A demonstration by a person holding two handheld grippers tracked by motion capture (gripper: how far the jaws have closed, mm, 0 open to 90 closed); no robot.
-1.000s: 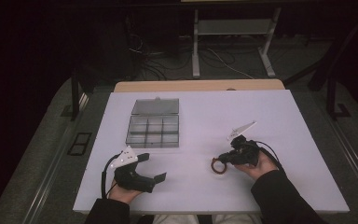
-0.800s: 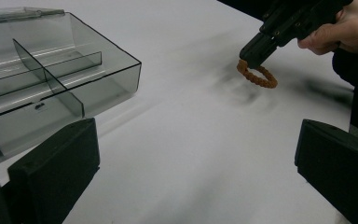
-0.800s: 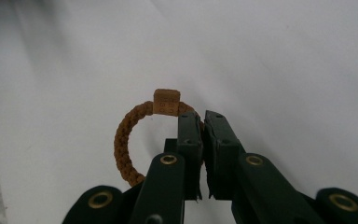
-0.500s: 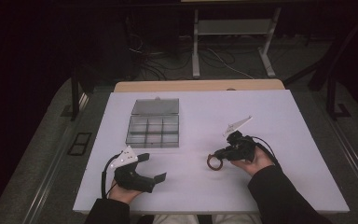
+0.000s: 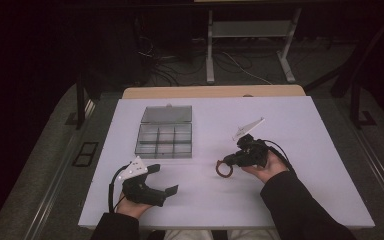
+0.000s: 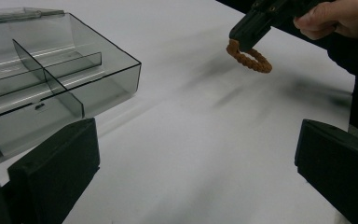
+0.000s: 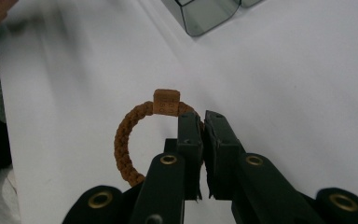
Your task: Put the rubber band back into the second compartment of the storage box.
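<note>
Step in hand, as I read it: carry the bracelet over to the compartment box and drop it in a cell.

Tabletop (image 5: 290,200) is white and mostly bare, so the carry path looks open. The compartment box (image 5: 164,140) sits up-left of centre in the high view, well apart from both my hands, clear lid (image 5: 167,114) hinged back flat behind it, cells open on top. Dividers show well in the left gripper view (image 6: 46,77); the cells I can see look empty.

Right tongs (image 7: 203,128) are clenched on the brown braided bracelet (image 7: 126,140), pinching the cord just beside its square clasp. The loop hangs off to one side of the jaws, just over the tabletop between box and right hand (image 5: 267,167). From the left gripper view the bracelet (image 6: 251,58) dangles below the right tongs (image 6: 249,32).

To do it well: keep the pinch firm, lift enough that the hanging loop clears the box's near wall, centre over one cell, then release.

Risk: the loop swings and snags a divider or lands across two cells.

Left tongs (image 5: 166,180) are released, jaws wide, parked near the front edge, clear of the path. They could steady the box if it slides.
</note>
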